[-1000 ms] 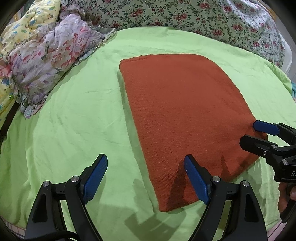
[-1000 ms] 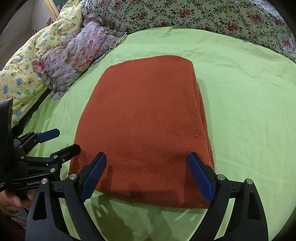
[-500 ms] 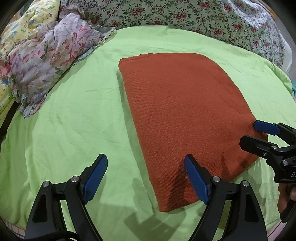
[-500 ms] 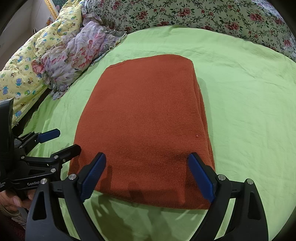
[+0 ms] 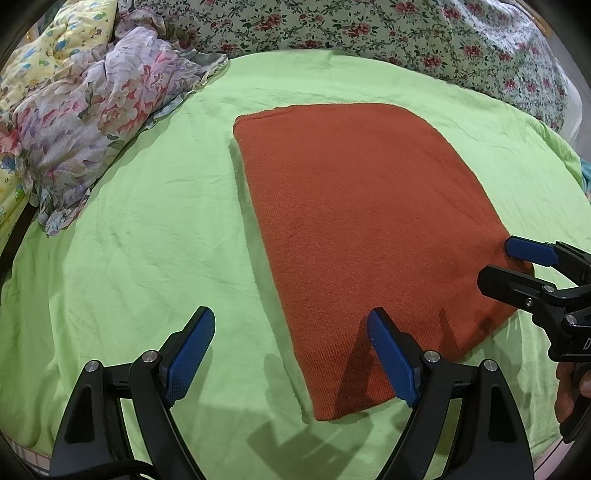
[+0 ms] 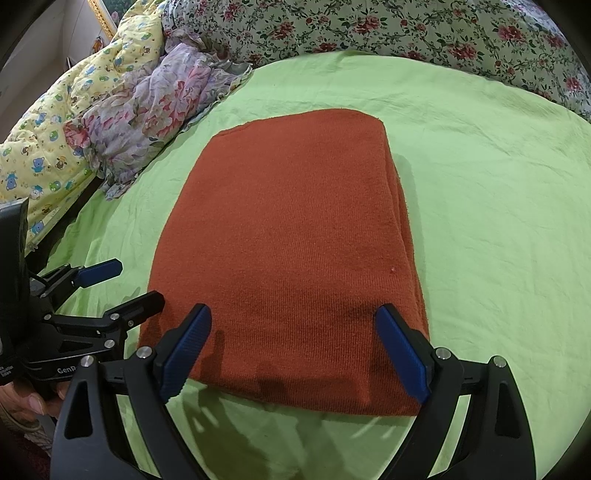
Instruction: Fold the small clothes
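A rust-orange cloth [image 5: 362, 221] lies folded flat in layers on the green bedsheet [image 5: 147, 221]; it also shows in the right wrist view [image 6: 291, 251]. My left gripper [image 5: 291, 354] is open and empty, straddling the cloth's near left corner just above it. My right gripper [image 6: 295, 347] is open and empty over the cloth's near edge. The right gripper shows at the right of the left wrist view [image 5: 517, 266], and the left gripper at the left of the right wrist view [image 6: 122, 284].
A crumpled floral cloth [image 5: 85, 122] lies at the left on the sheet. A yellow cartoon-print quilt [image 6: 48, 147] is beyond it. A flowered bedcover [image 5: 369, 33] runs along the far edge. The bed's left edge [image 6: 74, 210] drops off.
Both grippers have stayed open and almost still; the views have crept slightly. The cloth has not moved.
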